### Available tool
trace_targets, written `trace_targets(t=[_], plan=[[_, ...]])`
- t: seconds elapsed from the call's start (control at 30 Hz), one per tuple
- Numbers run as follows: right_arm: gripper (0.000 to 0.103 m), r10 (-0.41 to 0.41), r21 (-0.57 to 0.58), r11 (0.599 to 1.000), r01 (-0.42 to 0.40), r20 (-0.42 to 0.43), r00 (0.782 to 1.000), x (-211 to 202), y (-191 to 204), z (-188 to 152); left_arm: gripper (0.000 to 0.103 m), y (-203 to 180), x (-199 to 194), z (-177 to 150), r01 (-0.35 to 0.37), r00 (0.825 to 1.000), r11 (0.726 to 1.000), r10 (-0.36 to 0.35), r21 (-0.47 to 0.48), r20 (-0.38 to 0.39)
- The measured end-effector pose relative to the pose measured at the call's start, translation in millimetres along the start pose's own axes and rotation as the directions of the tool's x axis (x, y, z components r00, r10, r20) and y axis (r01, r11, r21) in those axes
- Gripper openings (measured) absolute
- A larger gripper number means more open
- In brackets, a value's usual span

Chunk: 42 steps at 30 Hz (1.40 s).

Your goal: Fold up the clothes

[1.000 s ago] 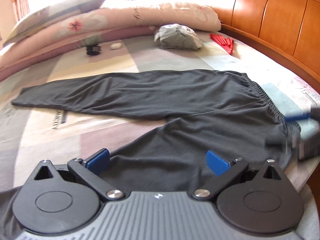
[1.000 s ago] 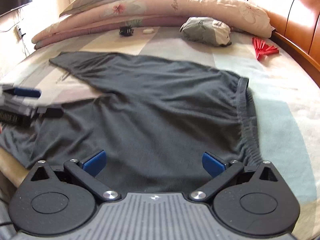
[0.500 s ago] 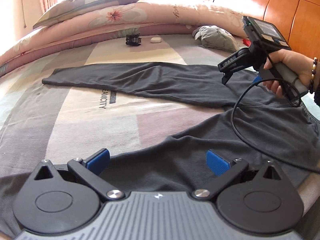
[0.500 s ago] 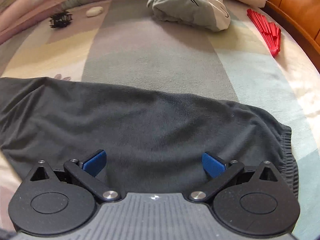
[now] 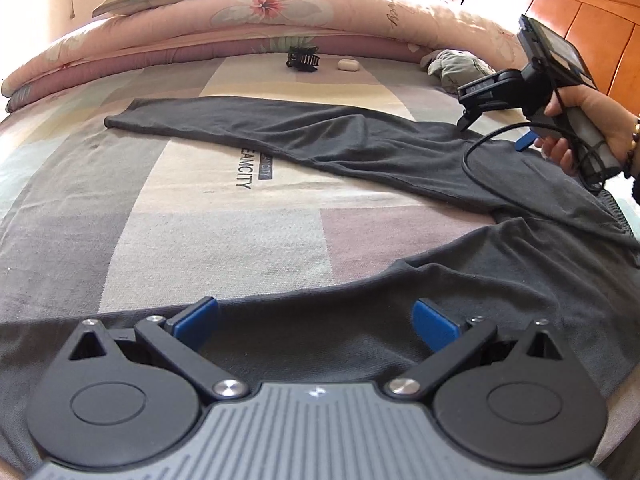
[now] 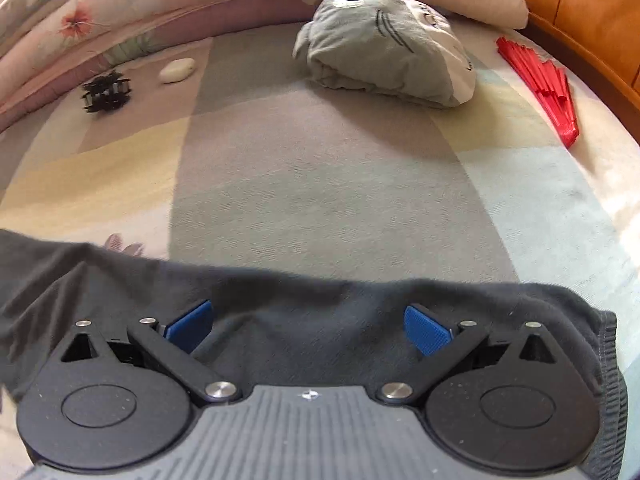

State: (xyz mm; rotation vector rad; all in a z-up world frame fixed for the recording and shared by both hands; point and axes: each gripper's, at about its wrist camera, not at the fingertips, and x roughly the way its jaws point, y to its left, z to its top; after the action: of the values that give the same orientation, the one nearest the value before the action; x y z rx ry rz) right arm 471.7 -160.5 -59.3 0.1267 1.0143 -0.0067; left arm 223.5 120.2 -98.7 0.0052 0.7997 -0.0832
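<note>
Dark grey trousers [image 5: 360,148] lie spread on the bed, one leg stretched to the far left and the other running under my left gripper [image 5: 316,320]. That gripper is open and hovers low over the near leg, its blue pads on either side of bare cloth. In the left wrist view a hand [image 5: 580,120] holds my right gripper [image 5: 466,120] over the waist end of the trousers. In the right wrist view my right gripper [image 6: 308,324] is open just above the far edge of the trousers [image 6: 320,296], with the elastic waistband [image 6: 608,364] at the right.
A grey plush cushion [image 6: 388,52], a red folding fan [image 6: 540,84], a black hair clip [image 6: 106,92] and a small white case [image 6: 176,70] lie on the patchwork bedsheet [image 6: 320,184]. Flowered pillows [image 5: 260,8] and a wooden headboard [image 5: 580,28] border the bed.
My left gripper has shifted left along the near trouser leg. My right gripper has moved forward over the trousers to their far edge near the waistband. Both stay open.
</note>
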Motion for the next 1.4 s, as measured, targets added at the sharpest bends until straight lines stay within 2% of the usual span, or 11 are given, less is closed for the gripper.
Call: trace_targets(t=[0.1, 0.2, 0.27, 0.43, 0.57, 0.73, 0.87, 0.97, 1.13, 1.27, 1.4], plan=[[0.103, 0.059, -0.071, 0.996, -0.062, -0.045, 0.997, 1, 18, -21, 0.102, 0, -1, -1, -0.009, 1.0, 1.0, 0.009, 0.002, -0.007], [0.103, -0.018, -0.209, 0.978, 0.027, 0.04, 0.999, 14, 39, -33, 0.102, 1, -2, -3, -0.017, 1.0, 1.0, 0.017, 0.004, -0.015], [0.103, 0.013, -0.23, 0.973, 0.008, 0.091, 0.996, 21, 41, -27, 0.102, 2, -4, -5, -0.026, 0.999, 1.0, 0.026, 0.005, -0.02], [0.103, 0.093, -0.253, 0.965, -0.066, 0.099, 0.991, 5, 21, -17, 0.102, 2, -11, -8, -0.025, 0.999, 1.0, 0.026, 0.012, -0.029], [0.103, 0.171, -0.23, 0.963, -0.142, 0.115, 0.978, -37, -15, -38, 0.102, -10, -21, -8, -0.02, 1.0, 0.999, 0.021, 0.04, -0.021], [0.103, 0.246, -0.192, 0.953, -0.232, 0.052, 0.968, -79, -76, -86, 0.102, -33, -31, -7, 0.02, 1.0, 0.998, -0.019, 0.061, -0.009], [0.103, 0.283, -0.203, 0.943, -0.264, 0.07, 0.957, -100, -108, -124, 0.102, -56, -34, -7, 0.064, 0.998, 0.994, -0.064, 0.085, -0.011], [0.103, 0.314, -0.185, 0.938, -0.292, 0.101, 0.944, -108, -125, -138, 0.102, -71, -33, -8, 0.087, 0.996, 0.99, -0.085, 0.107, -0.026], [0.103, 0.33, -0.097, 0.943, -0.319, 0.142, 0.933, -93, -145, -133, 0.102, -90, -31, -8, 0.102, 0.994, 0.984, -0.097, 0.147, -0.04], [0.103, 0.307, -0.012, 0.951, -0.309, 0.139, 0.941, -70, -162, -125, 0.102, -94, -29, -5, 0.091, 0.995, 0.983, -0.083, 0.162, -0.054], [0.103, 0.365, -0.003, 0.929, -0.369, 0.147, 0.919, -82, -167, -117, 0.102, -98, -22, -2, 0.102, 0.993, 0.981, -0.091, 0.165, -0.072]])
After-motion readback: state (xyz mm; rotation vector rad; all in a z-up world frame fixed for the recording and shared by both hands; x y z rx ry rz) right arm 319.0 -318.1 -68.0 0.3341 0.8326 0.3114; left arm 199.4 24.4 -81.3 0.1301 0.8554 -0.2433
